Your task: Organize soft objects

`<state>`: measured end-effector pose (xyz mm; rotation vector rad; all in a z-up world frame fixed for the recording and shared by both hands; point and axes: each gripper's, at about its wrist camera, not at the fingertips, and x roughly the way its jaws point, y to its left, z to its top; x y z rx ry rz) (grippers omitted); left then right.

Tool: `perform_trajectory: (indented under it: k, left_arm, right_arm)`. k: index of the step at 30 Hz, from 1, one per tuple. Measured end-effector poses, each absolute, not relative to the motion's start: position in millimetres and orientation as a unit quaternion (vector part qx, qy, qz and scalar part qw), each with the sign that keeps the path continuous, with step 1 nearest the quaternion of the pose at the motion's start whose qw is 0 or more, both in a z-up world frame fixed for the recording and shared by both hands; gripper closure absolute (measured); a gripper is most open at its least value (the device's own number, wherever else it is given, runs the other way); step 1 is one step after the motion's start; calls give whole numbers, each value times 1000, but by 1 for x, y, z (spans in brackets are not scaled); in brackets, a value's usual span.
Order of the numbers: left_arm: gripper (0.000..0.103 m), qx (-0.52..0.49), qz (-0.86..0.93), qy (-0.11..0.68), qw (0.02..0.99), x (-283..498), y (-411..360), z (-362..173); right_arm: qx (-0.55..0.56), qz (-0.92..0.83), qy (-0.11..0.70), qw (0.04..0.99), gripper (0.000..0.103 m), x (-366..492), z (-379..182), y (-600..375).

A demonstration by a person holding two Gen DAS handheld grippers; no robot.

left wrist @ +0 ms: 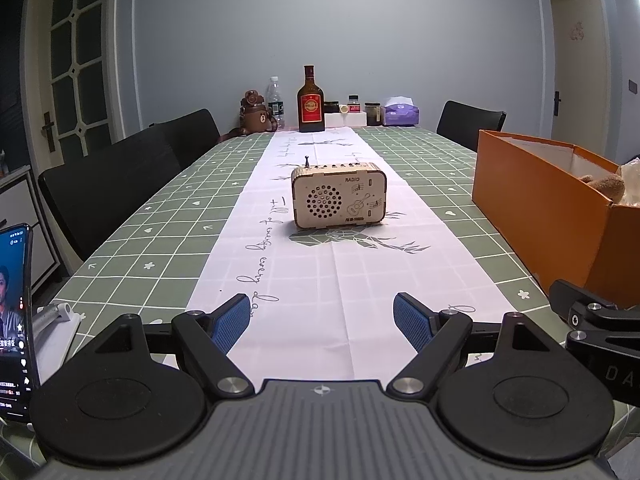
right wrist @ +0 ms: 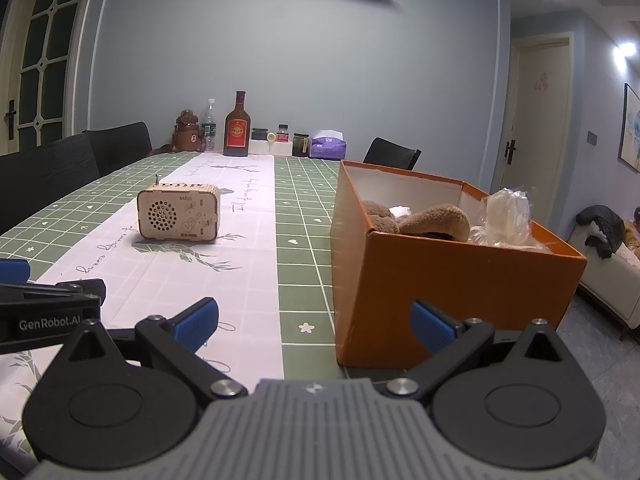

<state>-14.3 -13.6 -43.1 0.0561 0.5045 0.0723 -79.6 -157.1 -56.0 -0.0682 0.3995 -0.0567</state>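
Observation:
An orange cardboard box point(right wrist: 452, 276) stands on the right side of the table, and it shows at the right edge of the left wrist view too point(left wrist: 536, 200). Inside it lie a brown plush toy point(right wrist: 434, 220) and a crinkled clear plastic bundle point(right wrist: 506, 216); the plush point(left wrist: 606, 186) peeks over the rim in the left wrist view. My left gripper point(left wrist: 322, 322) is open over the white runner near the table's front, holding nothing. My right gripper point(right wrist: 314, 322) is open and empty just in front of the box's near left corner.
A wooden radio point(left wrist: 339, 194) stands mid-table on the white runner. Bottles point(left wrist: 311, 100), jars, a bear-shaped container point(left wrist: 254, 114) and a tissue box point(left wrist: 401, 112) line the far end. Black chairs point(left wrist: 112, 184) flank the table. A phone on a stand point(left wrist: 14, 320) sits at the near left.

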Motion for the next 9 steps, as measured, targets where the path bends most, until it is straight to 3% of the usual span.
perform_trajectory:
  k: [9]
  left_arm:
    - [8,26,35,250,967,-15,-13,-43]
  right_arm:
    - [-34,-27,199,979,3,-80,-57,-157]
